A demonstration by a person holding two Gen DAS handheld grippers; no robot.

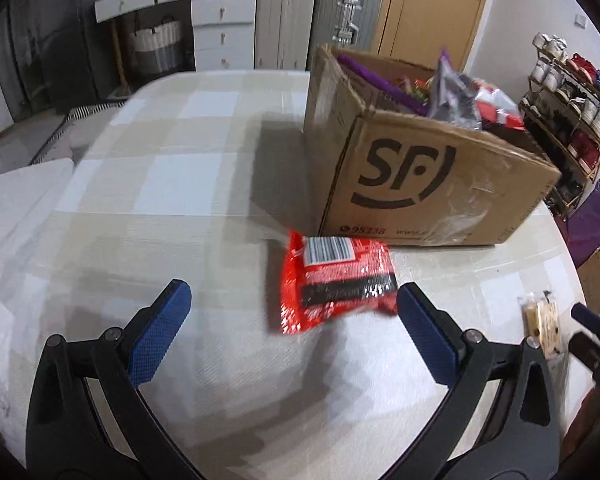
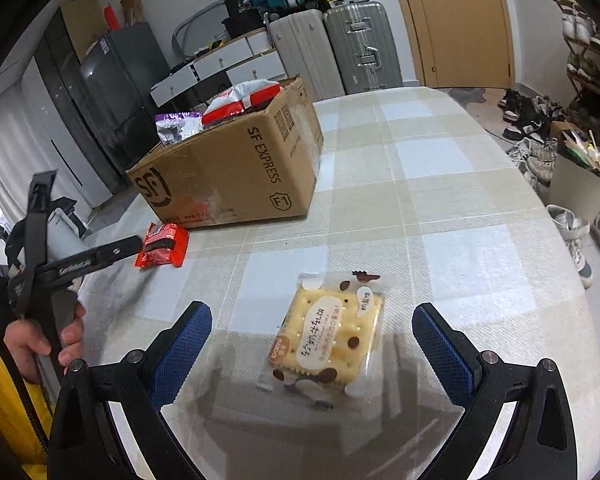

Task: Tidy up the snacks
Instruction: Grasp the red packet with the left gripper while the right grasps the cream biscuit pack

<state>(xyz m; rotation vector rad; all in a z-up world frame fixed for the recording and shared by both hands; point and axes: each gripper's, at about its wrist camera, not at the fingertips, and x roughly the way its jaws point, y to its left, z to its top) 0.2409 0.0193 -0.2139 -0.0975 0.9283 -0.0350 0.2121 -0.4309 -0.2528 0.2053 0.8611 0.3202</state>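
On the checked tablecloth [image 2: 440, 160] stood an SF Express carton [image 2: 236, 168] of snacks. Left gripper [image 1: 294, 312] gaped near a red packet [image 1: 336, 284]; right gripper [image 2: 312, 340] spread around a cracker pack [image 2: 328, 340]. Suitcases [image 2: 332, 52] lined the wall.

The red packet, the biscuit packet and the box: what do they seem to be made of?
Red packet: glossy plastic or foil film, judging by its crinkled glints.
Biscuit packet: clear, shiny plastic film; the cracker shows through.
Box: brown matt corrugated cardboard with creased edges and shiny tape patches.

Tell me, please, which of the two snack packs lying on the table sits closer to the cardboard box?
The red snack pack, lying just in front of the cardboard box; the cracker pack lies farther out, between the right gripper's fingers.
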